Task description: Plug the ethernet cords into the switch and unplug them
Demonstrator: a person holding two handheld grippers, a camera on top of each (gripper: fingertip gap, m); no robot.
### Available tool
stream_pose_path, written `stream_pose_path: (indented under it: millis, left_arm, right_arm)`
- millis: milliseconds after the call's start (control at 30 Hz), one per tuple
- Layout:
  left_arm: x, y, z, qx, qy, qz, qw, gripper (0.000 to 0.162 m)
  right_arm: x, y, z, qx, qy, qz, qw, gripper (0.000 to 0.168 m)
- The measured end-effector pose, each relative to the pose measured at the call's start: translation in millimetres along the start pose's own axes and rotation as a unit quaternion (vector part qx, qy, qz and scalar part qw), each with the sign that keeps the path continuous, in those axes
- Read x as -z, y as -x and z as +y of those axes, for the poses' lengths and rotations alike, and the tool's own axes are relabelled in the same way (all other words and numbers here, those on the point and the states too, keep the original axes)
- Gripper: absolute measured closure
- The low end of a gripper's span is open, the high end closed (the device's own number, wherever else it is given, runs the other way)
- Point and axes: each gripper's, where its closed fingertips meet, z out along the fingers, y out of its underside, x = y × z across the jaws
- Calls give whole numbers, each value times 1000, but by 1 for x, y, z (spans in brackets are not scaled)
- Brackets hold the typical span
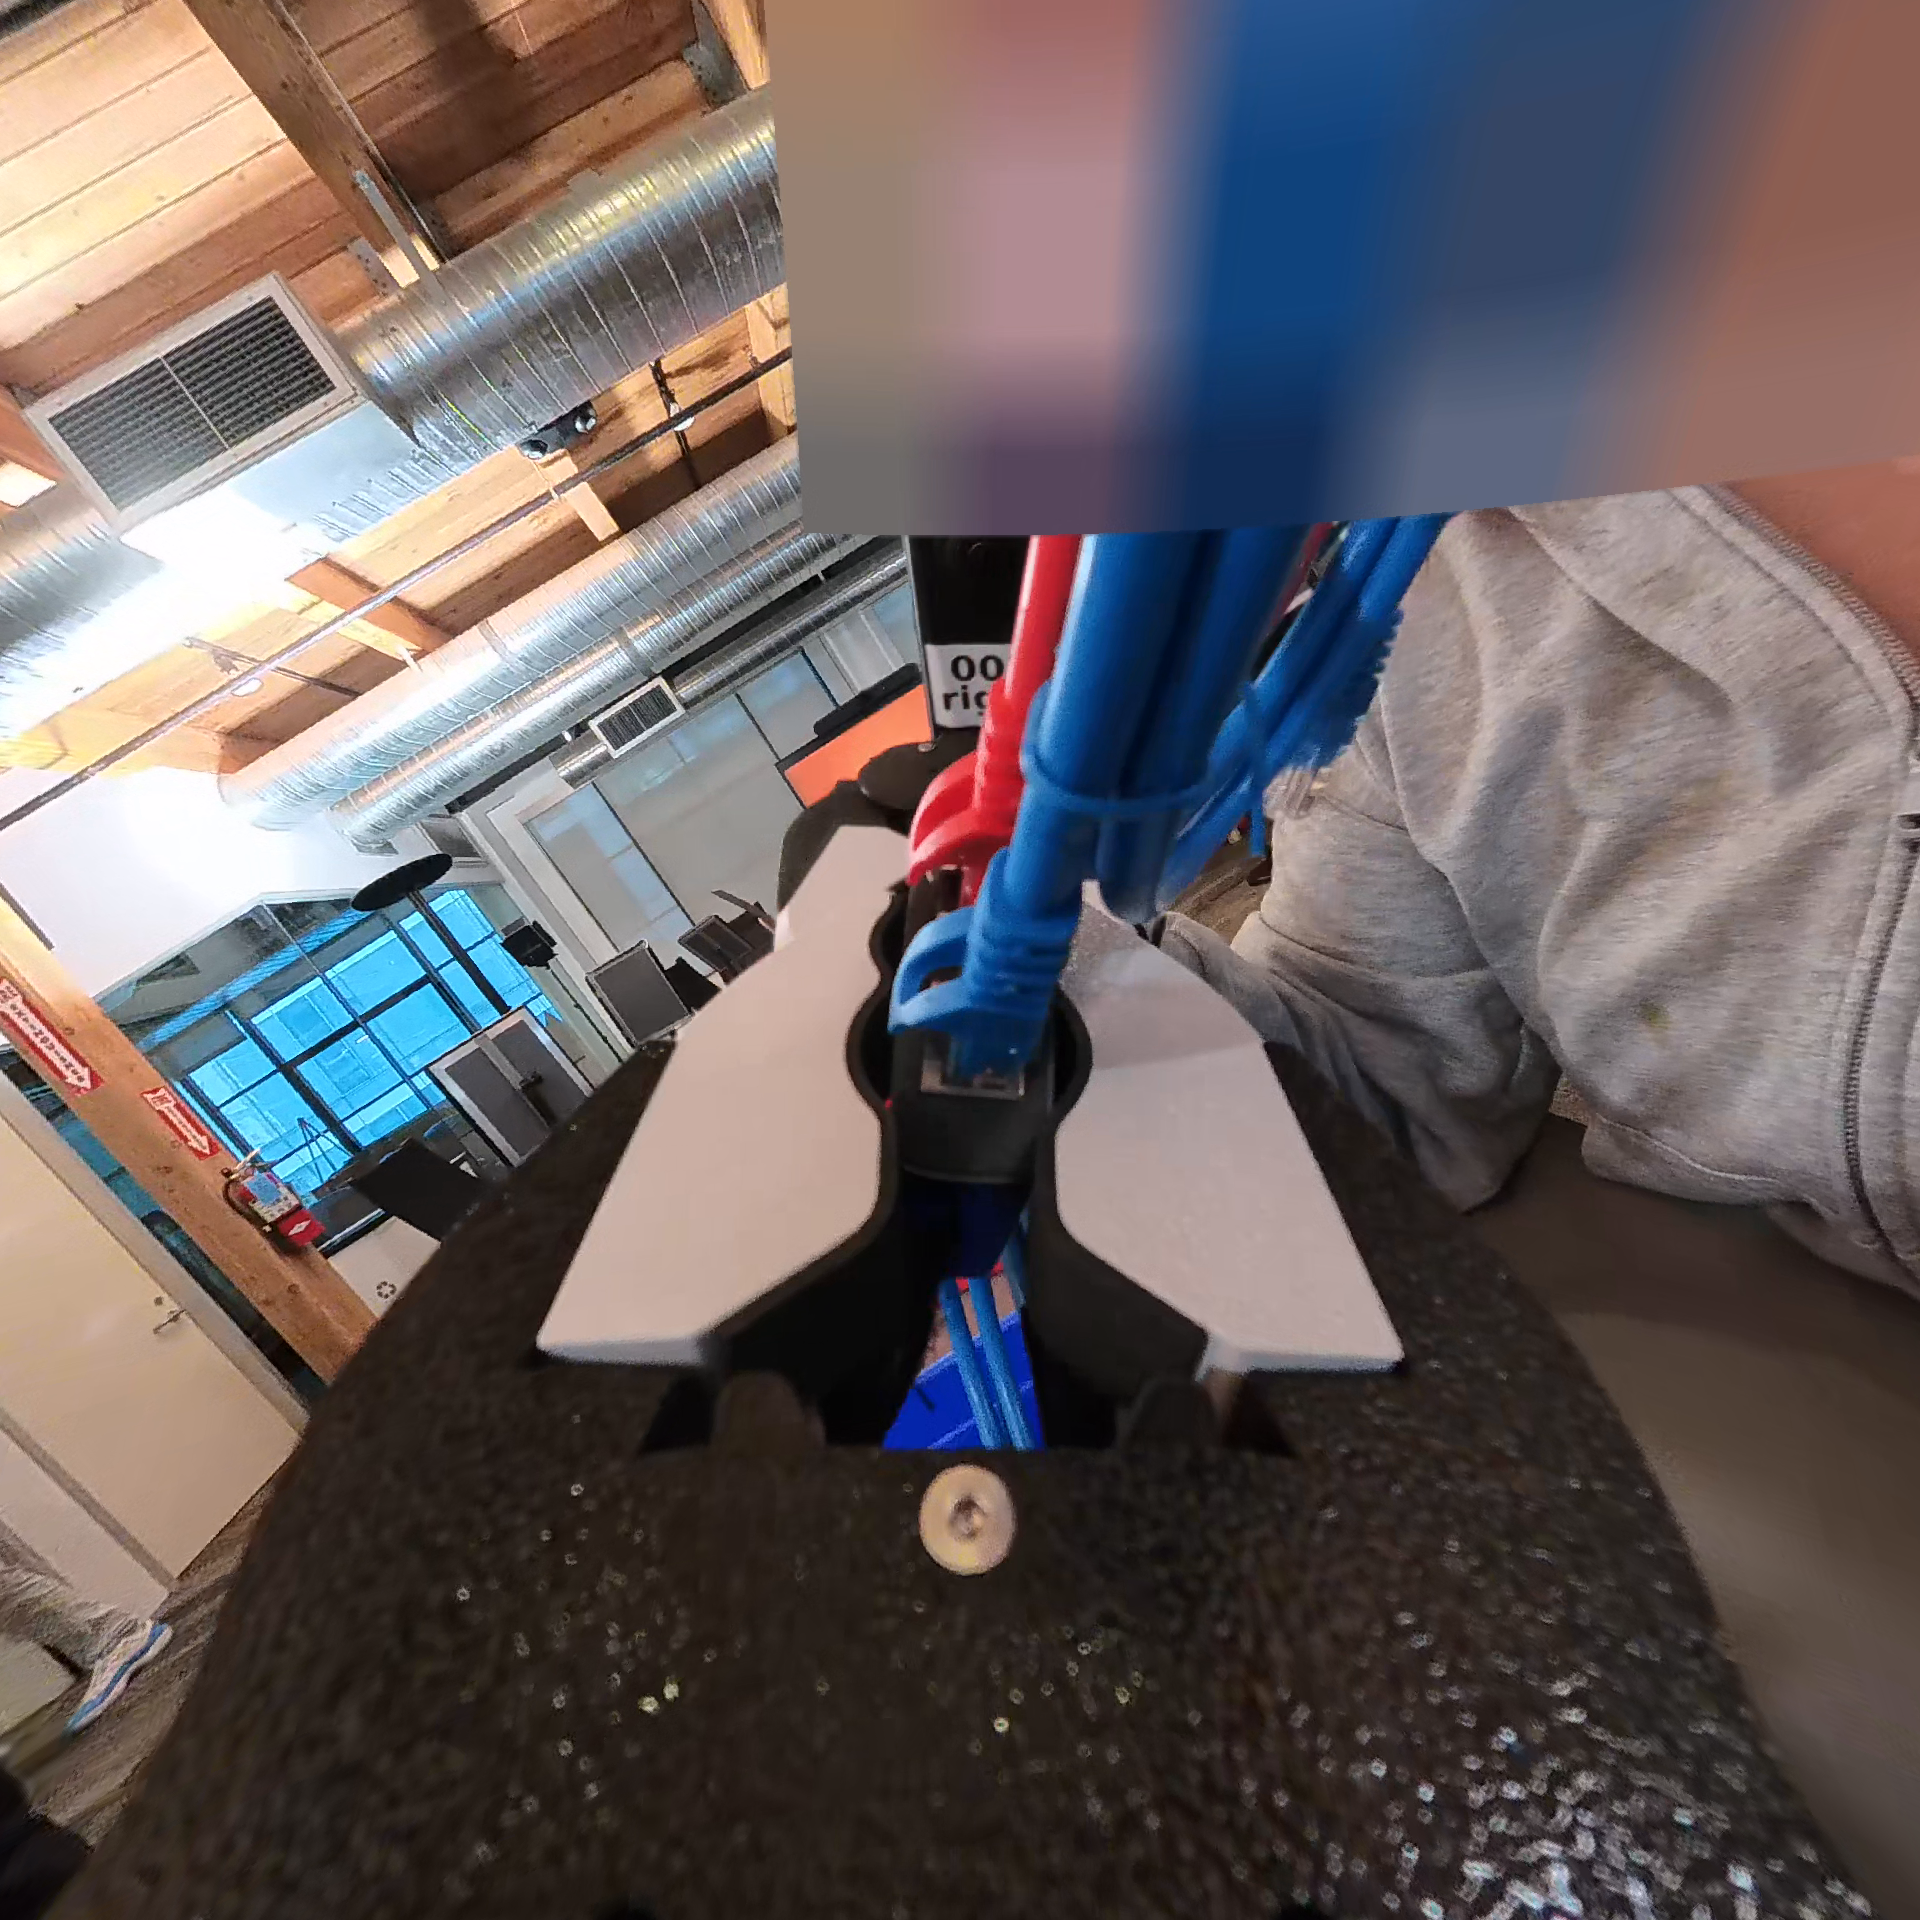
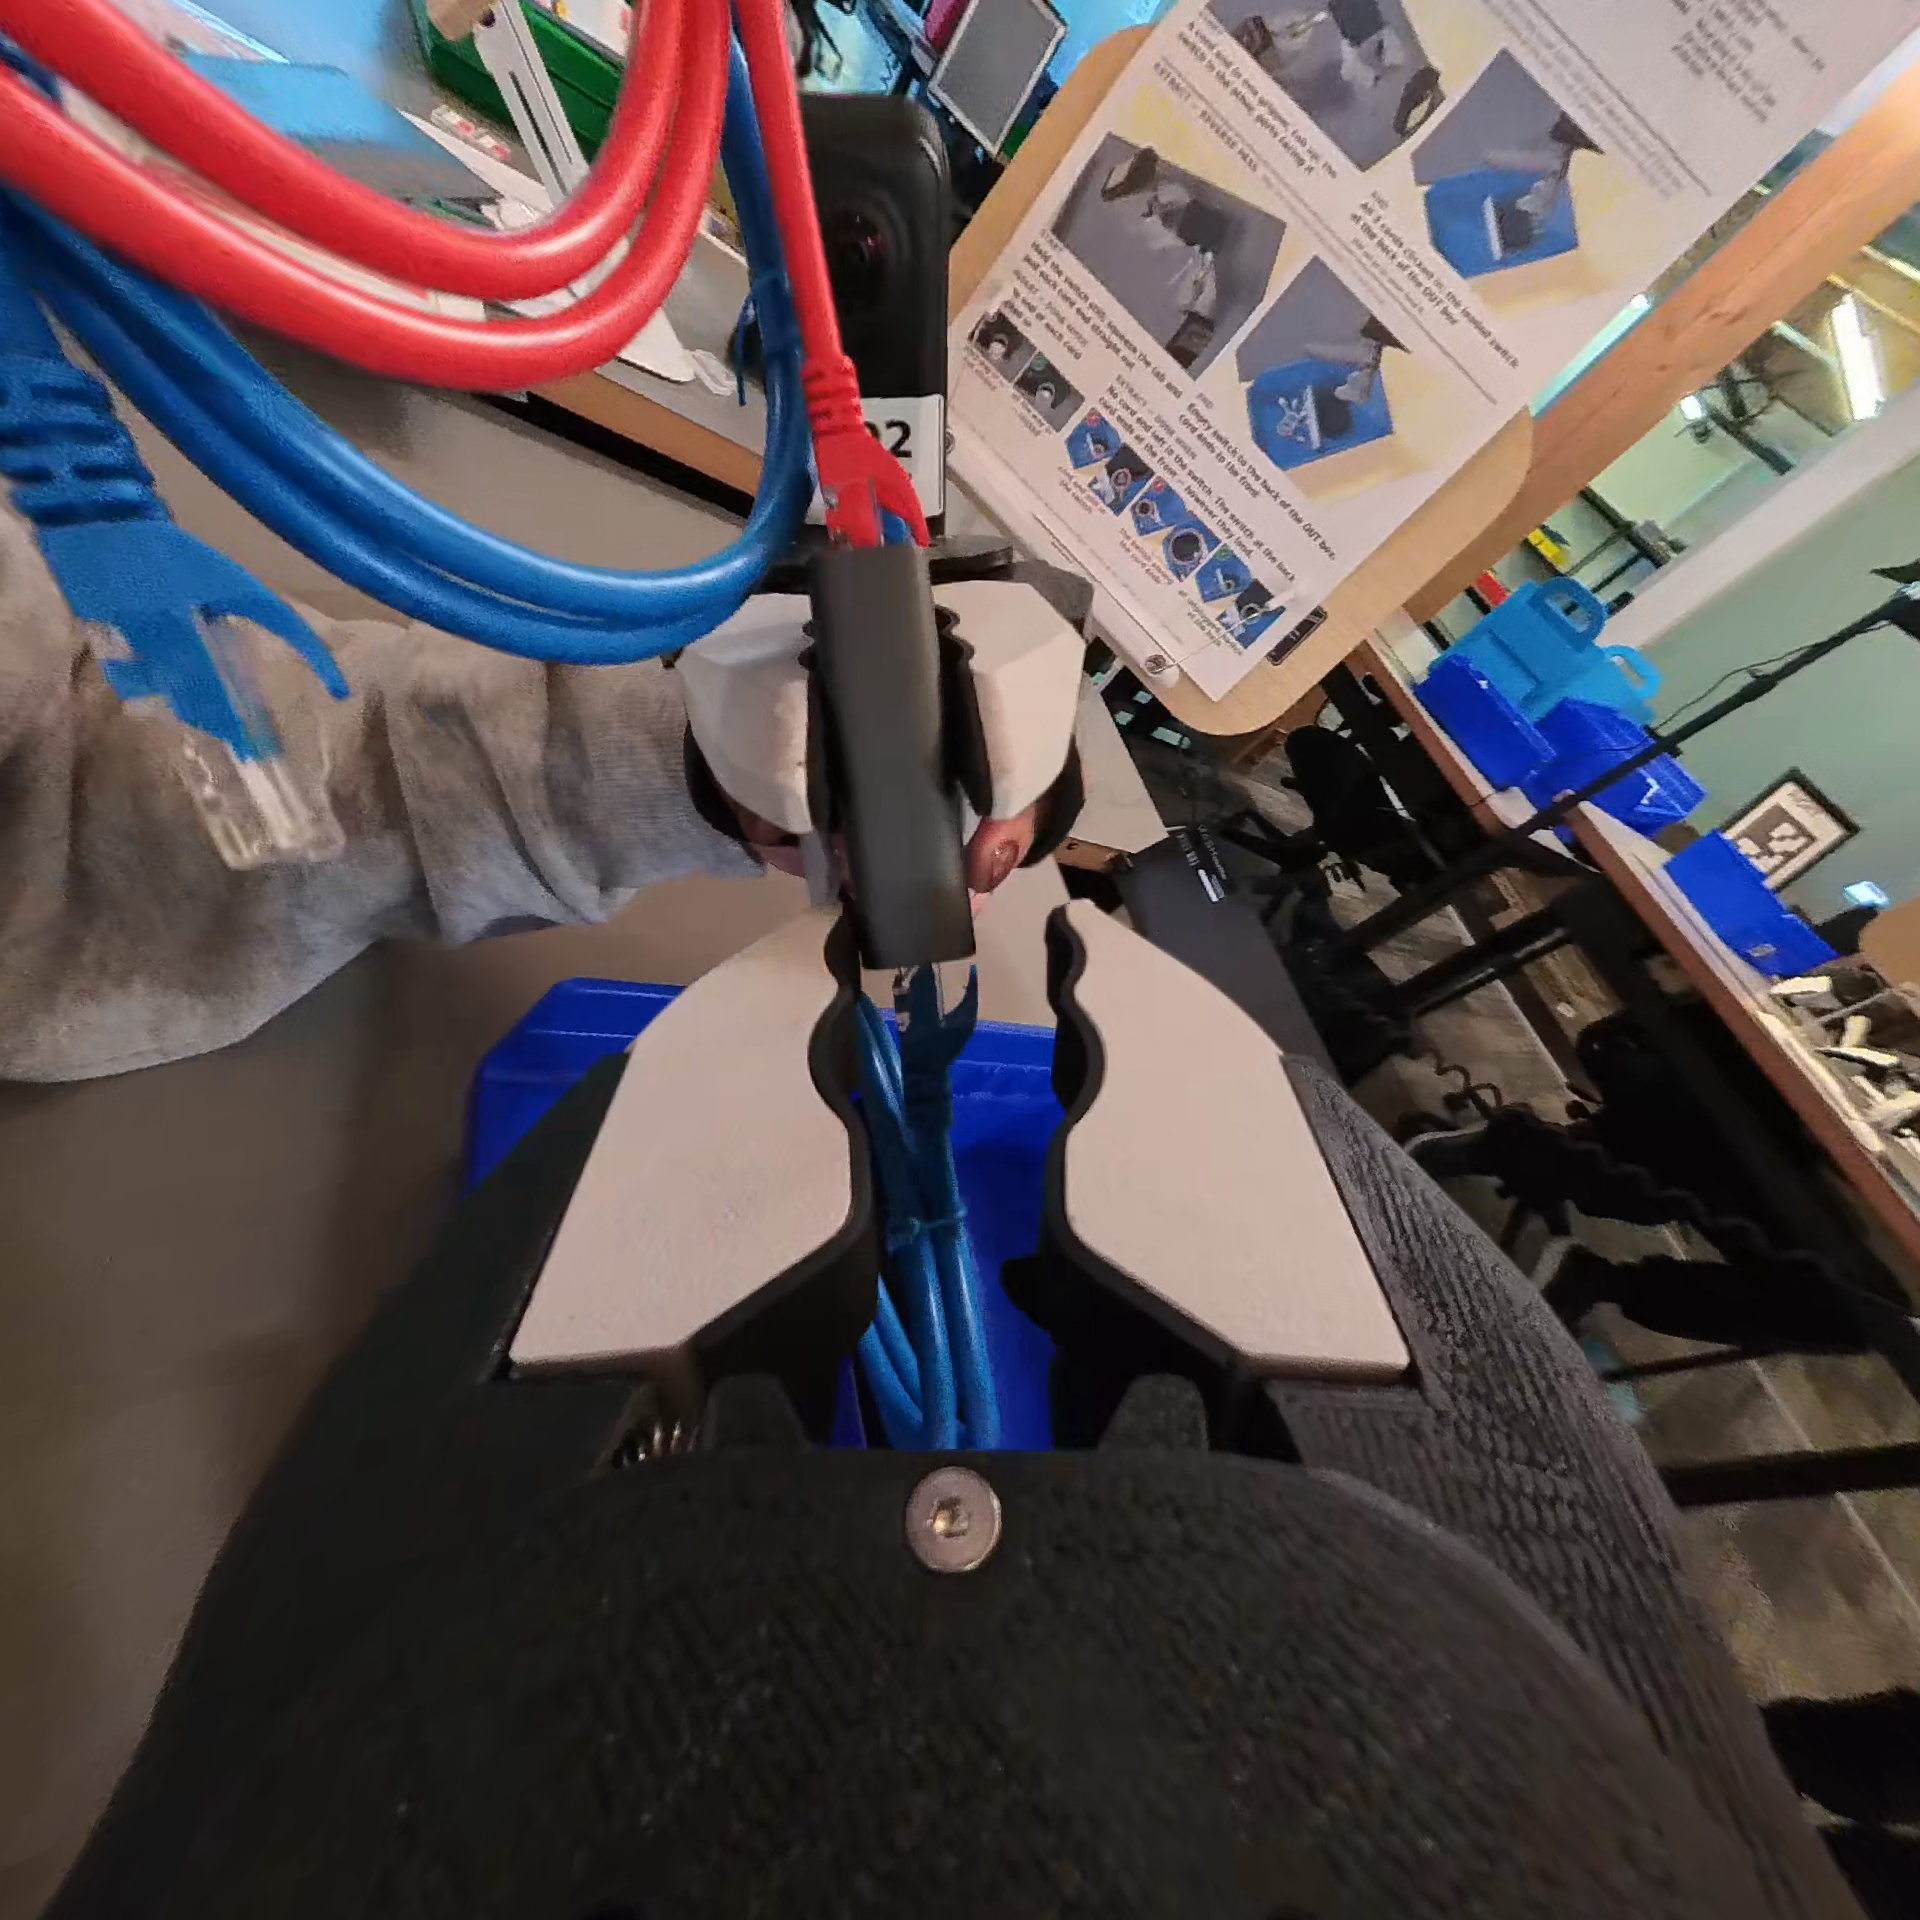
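Fingers (image 1: 790, 1049) of the left gripper (image 1: 971, 1039) pinch a smooth black switch box (image 1: 966, 1127), a ribbed blue plug (image 1: 982, 977) seated in it. Right gripper (image 2: 951, 997) fingers (image 2: 1164, 1122) stand spread beside the box's (image 2: 894, 769) end, over a blue plastic bin (image 2: 540, 1049); glossy red cables (image 2: 343, 260) loop above.

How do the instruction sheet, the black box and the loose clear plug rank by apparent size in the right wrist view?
1. Instruction sheet, clearly largest.
2. Black box.
3. Clear plug, smallest, though it hangs nearer the camera and is blurred, so its place against the box is unsure.
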Motion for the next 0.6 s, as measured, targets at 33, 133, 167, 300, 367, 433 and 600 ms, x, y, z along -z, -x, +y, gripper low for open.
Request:
stream_pose_path:
  millis: [33, 133, 167, 300, 367, 433, 600]
  left_arm:
    - [0, 0, 0, -1, 1, 1, 1000, 139]
    - [-1, -1, -1, -2, 0, 1, 1000, 139]
    - [-1, -1, -4, -2, -6, 2, 1000, 140]
    - [-4, -6, -8, -11, -3, 14, 1000, 139]
    - [-7, -7, -5, -20, 13, 12, 1000, 139]
    - [-7, -6, -4, -27, 18, 7, 999, 140]
    - [-6, -9, -8, -27, 13, 16, 999, 140]
  right_arm:
    - [-2, 1, 2, 0, 3, -4, 1000, 136]
    - [-7, 5, 7, 8, 17, -8, 1000, 145]
    - [-9, 5, 9, 12, 24, -4, 1000, 144]
    - [-15, 1, 17, 19, 46, 14, 999, 139]
    - [-16, 1, 18, 37, 56, 24, 997, 141]
    - [-16, 1, 20, 56, 65, 36, 996, 150]
    - [-16, 1, 17, 105, 82, 65, 989, 156]
